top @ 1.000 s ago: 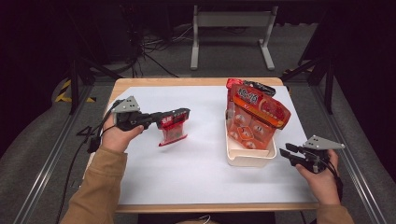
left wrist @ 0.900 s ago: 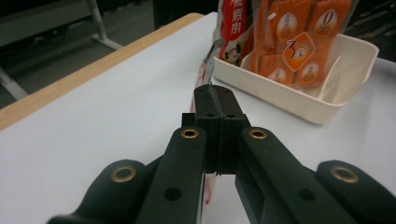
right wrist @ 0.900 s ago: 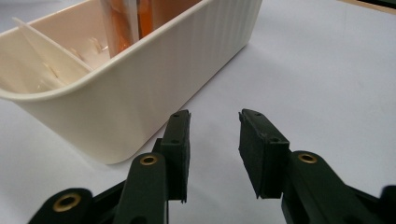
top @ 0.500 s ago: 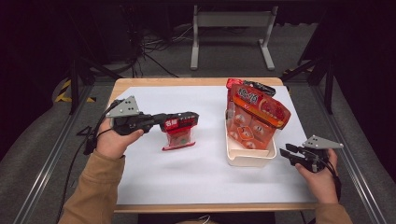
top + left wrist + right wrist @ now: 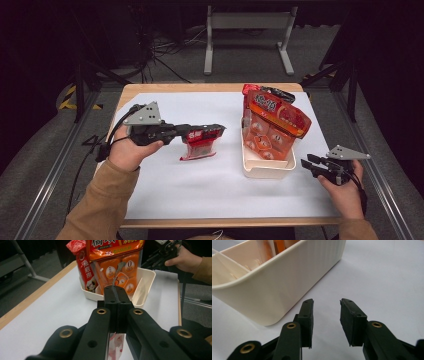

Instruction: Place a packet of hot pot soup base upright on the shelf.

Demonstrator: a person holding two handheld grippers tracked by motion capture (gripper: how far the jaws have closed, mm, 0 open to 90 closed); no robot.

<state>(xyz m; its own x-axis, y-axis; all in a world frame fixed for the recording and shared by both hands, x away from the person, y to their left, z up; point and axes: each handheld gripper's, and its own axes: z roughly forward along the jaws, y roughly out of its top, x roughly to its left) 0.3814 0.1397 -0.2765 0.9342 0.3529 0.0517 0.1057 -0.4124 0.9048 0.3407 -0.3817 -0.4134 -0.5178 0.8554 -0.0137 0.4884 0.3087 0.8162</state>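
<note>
The left tool (image 5: pixel 212 131) has carried its clenched small red-and-clear packet (image 5: pixel 199 146) toward the cream plastic bin (image 5: pixel 267 170); held by an edge, it could slip. Right tool (image 5: pixel 311 165) waits released.

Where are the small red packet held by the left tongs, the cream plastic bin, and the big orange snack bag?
small red packet (image 5: pixel 199 146), high view, clear lower half
cream plastic bin (image 5: pixel 265 170), high view, near wall
big orange snack bag (image 5: pixel 117 267), left gripper view, front panel

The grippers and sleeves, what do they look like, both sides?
Each hand-held tool is matte black. The left gripper and the right gripper both carry a grey three-cornered plate on top and trail a black cable. The jaws are flat black bars with ribbed pads, pinned by brass-coloured rivets. The person wears tan long sleeves.
</note>
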